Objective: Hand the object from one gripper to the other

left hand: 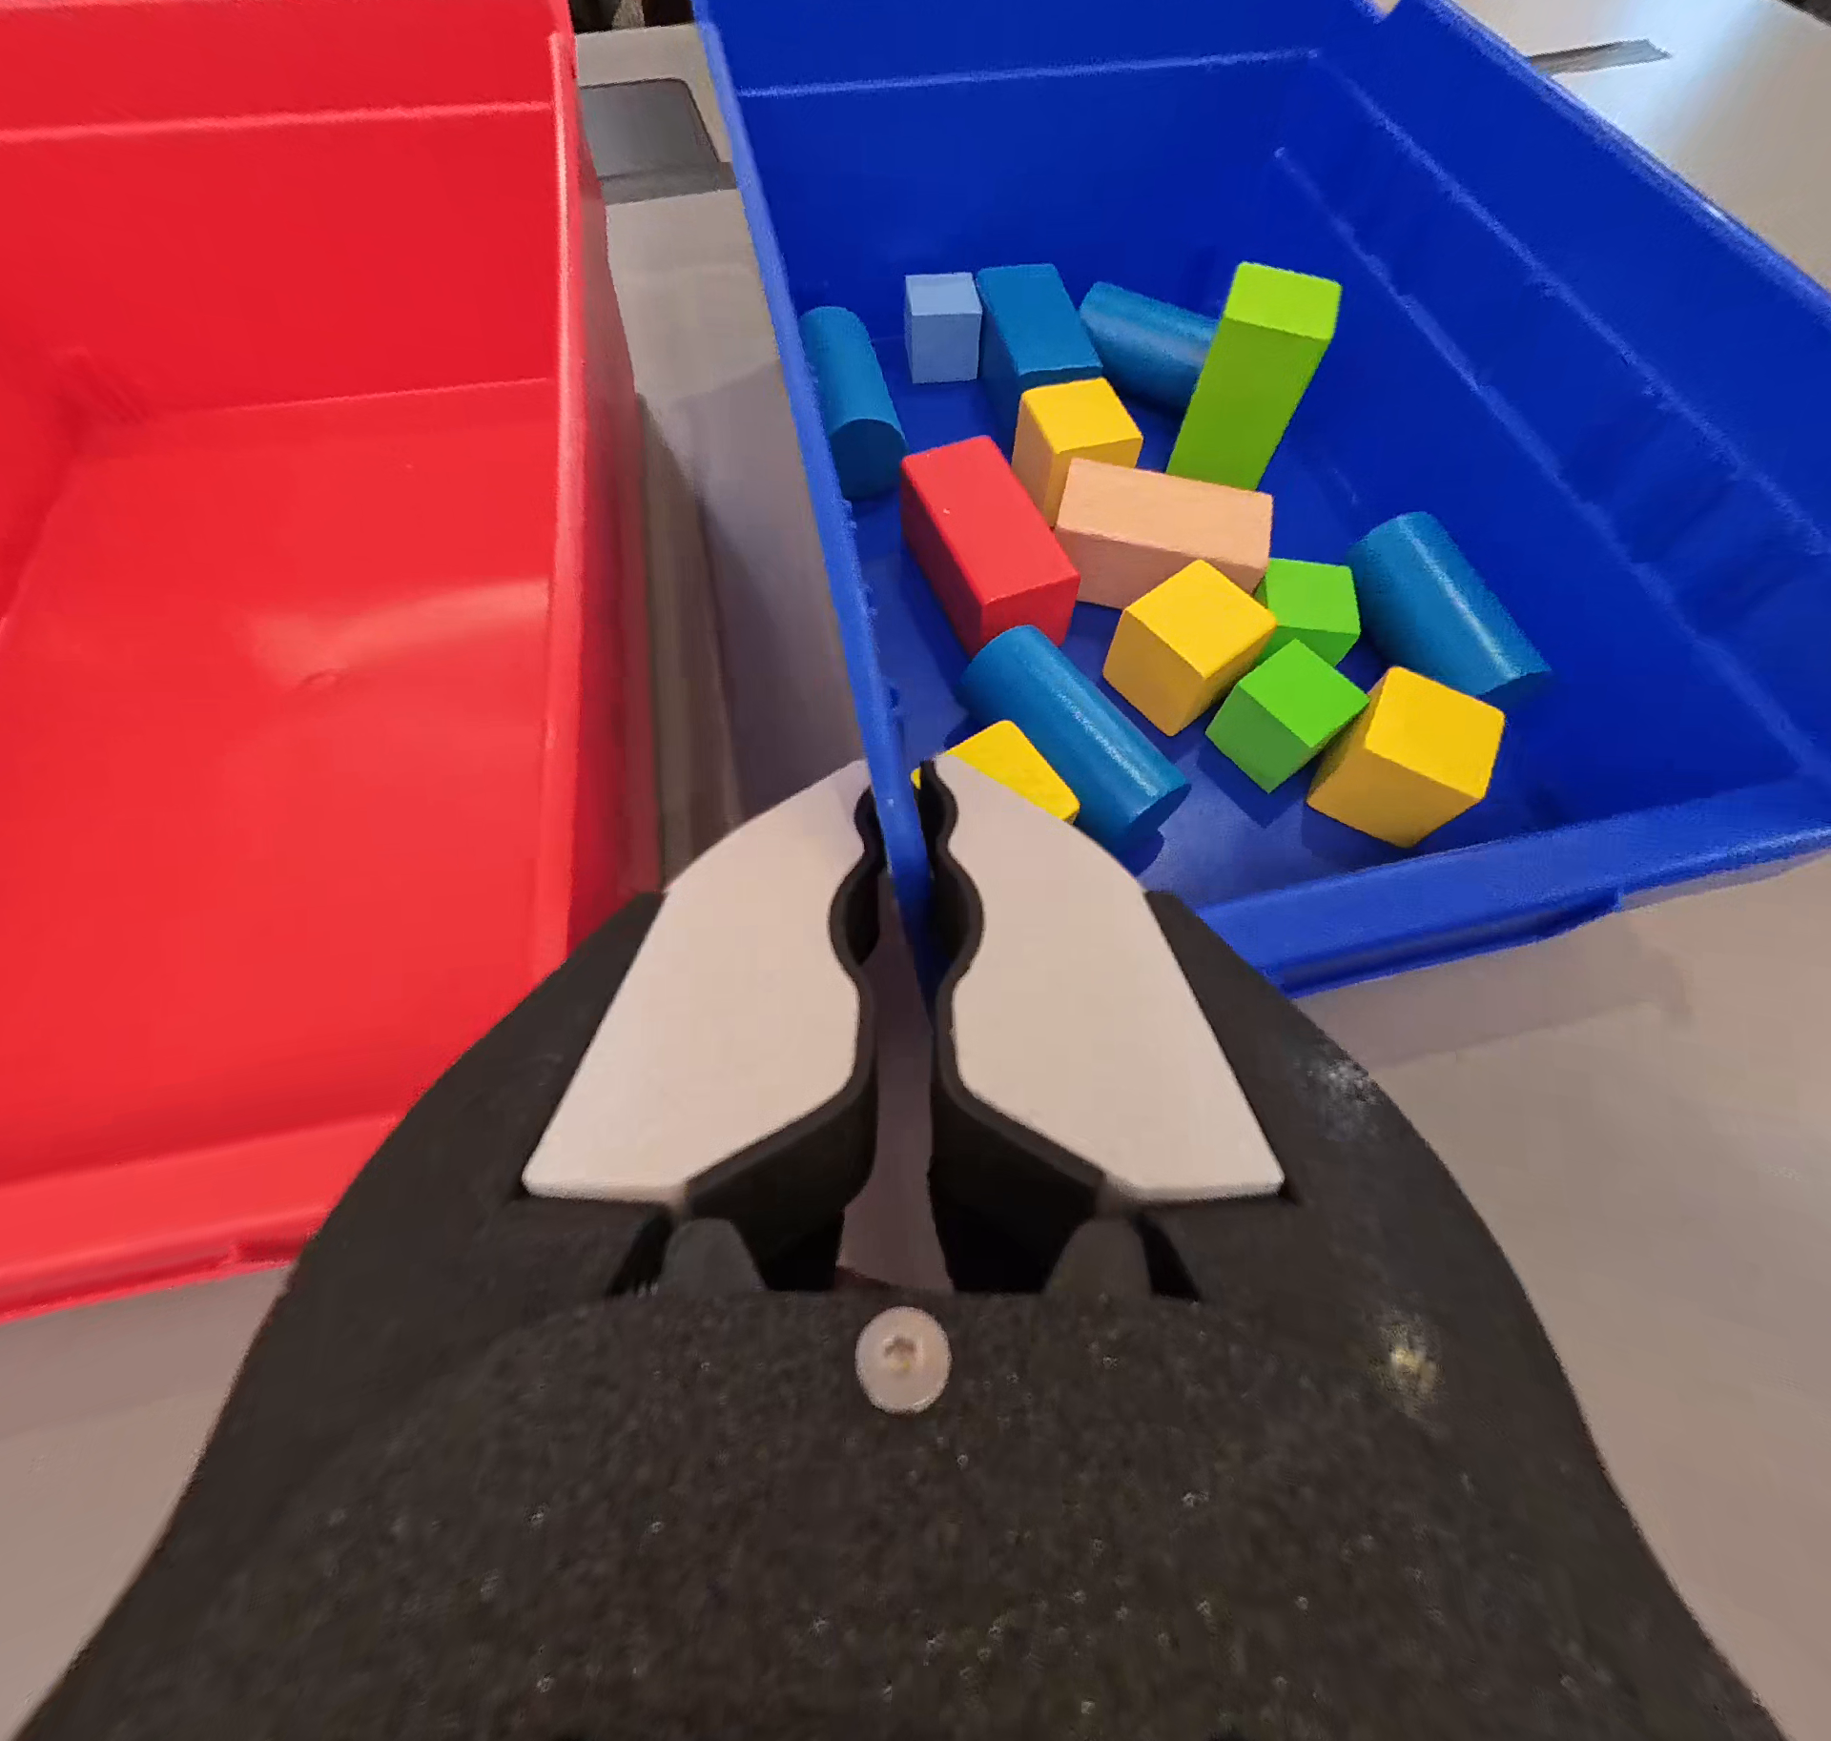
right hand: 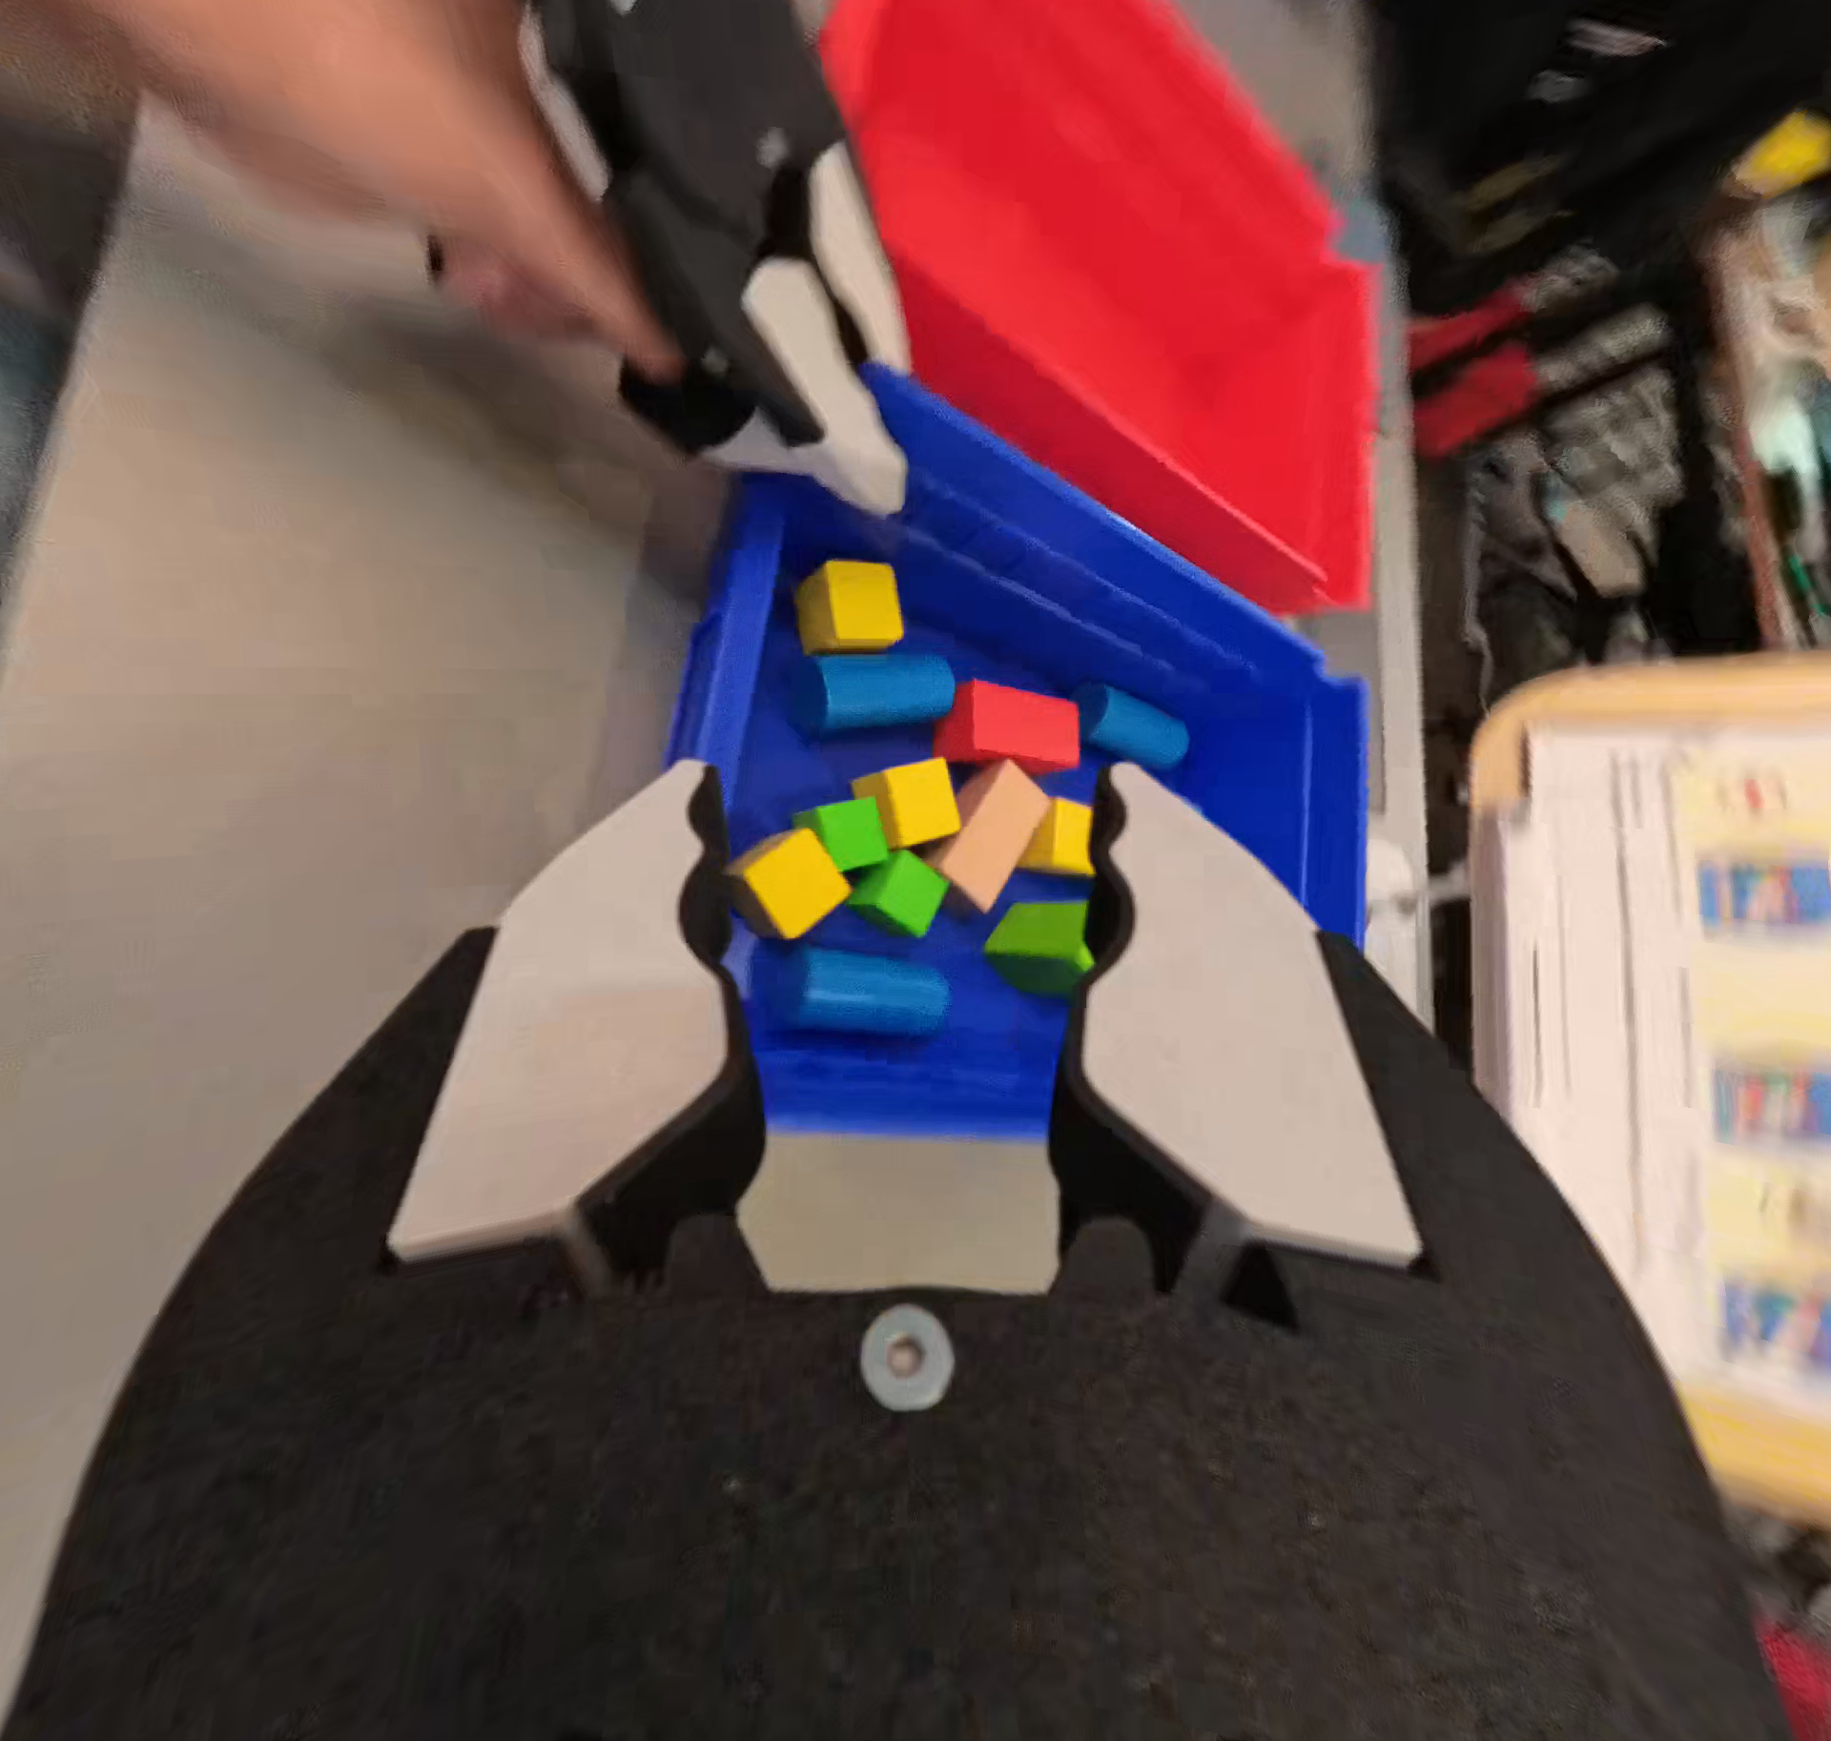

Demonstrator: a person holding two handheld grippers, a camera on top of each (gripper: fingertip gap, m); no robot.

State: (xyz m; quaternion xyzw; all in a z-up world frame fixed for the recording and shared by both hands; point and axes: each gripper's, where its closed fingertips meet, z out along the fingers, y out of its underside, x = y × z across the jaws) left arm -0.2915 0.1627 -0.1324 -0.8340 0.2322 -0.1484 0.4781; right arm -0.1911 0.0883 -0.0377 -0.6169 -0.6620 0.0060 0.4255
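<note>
Over the blue bin (right hand: 1278, 762), right tool (right hand: 902, 802) open, left tool (left hand: 897, 782) closed, no writing legible

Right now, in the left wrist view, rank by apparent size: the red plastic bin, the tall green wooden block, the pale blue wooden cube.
1. Red plastic bin
2. Tall green wooden block
3. Pale blue wooden cube

bins (left hand: 1040, 29) 2 | blocks (left hand: 991, 544) 14 | grippers (left hand: 897, 792) 2
</note>
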